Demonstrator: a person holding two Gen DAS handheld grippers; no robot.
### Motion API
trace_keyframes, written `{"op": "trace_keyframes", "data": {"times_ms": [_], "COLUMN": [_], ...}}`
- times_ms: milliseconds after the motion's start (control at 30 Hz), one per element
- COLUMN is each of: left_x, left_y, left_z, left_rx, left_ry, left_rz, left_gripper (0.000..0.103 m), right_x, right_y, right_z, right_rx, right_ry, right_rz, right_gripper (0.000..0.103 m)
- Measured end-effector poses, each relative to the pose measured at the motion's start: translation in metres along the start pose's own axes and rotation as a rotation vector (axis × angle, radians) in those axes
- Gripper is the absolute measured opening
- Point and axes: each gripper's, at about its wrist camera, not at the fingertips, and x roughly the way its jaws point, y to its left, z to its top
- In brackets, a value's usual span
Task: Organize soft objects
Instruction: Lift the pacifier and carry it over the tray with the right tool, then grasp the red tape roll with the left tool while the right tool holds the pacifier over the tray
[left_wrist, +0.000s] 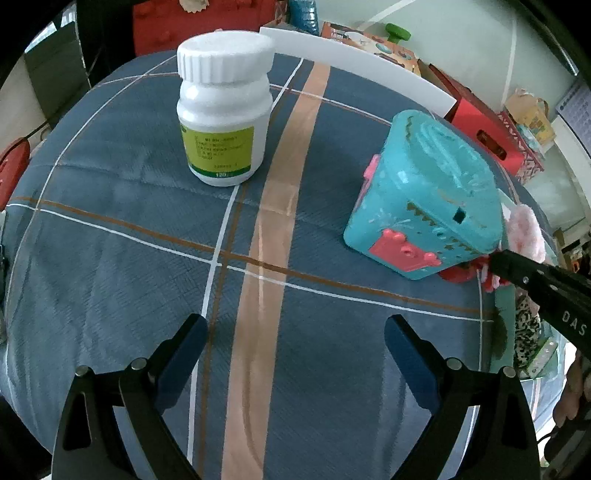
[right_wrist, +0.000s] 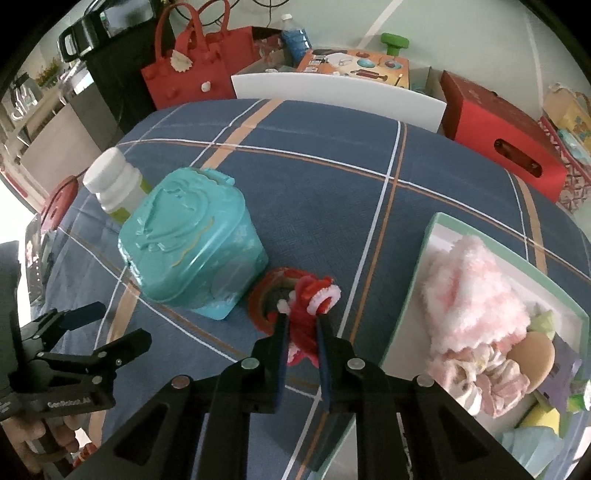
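Red plush toy (right_wrist: 304, 314) pinched between right gripper's (right_wrist: 301, 325) narrowed jaws beside teal box (right_wrist: 188, 243); left gripper (left_wrist: 295, 332) spread wide, empty.

In the left wrist view, the teal box (left_wrist: 424, 199) hides most of the red plush toy (left_wrist: 458, 273) behind it. Beside the box, the white bottle (left_wrist: 223, 110) has label print too small to read. The right edge cuts off the tray (right_wrist: 417, 280) of soft things.

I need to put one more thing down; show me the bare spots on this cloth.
Free: the blue cloth between the white bottle and the teal box, and the far stretch behind the box up to the white board. Crowded: the gap from box to tray, filled by the red fuzzy toy and right gripper.
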Motion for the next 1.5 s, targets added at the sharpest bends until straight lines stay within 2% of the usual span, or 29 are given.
{"op": "trace_keyframes", "data": {"times_ms": [467, 867, 1233, 1400, 1500], "left_x": [-0.015, -0.014, 0.004, 0.018, 0.027], "left_y": [-0.035, -0.083, -0.134, -0.149, -0.154], "left_z": [-0.009, -0.012, -0.003, 0.005, 0.011], "left_rx": [0.031, 0.093, 0.138, 0.128, 0.130], "left_ry": [0.002, 0.020, 0.026, 0.021, 0.018], "left_rz": [-0.008, -0.033, -0.067, -0.053, -0.039], "left_gripper": [0.096, 0.096, 0.096, 0.095, 0.088], "right_x": [-0.041, -0.075, -0.095, -0.101, -0.106], "right_y": [-0.032, -0.070, -0.106, -0.117, -0.121], "right_z": [-0.015, -0.034, -0.053, -0.060, -0.062], "right_rx": [0.045, 0.086, 0.131, 0.141, 0.137], "right_ry": [-0.044, -0.098, -0.135, -0.148, -0.162], "right_rz": [0.000, -0.001, -0.004, -0.002, -0.003], "right_gripper": [0.015, 0.015, 0.015, 0.015, 0.015]}}
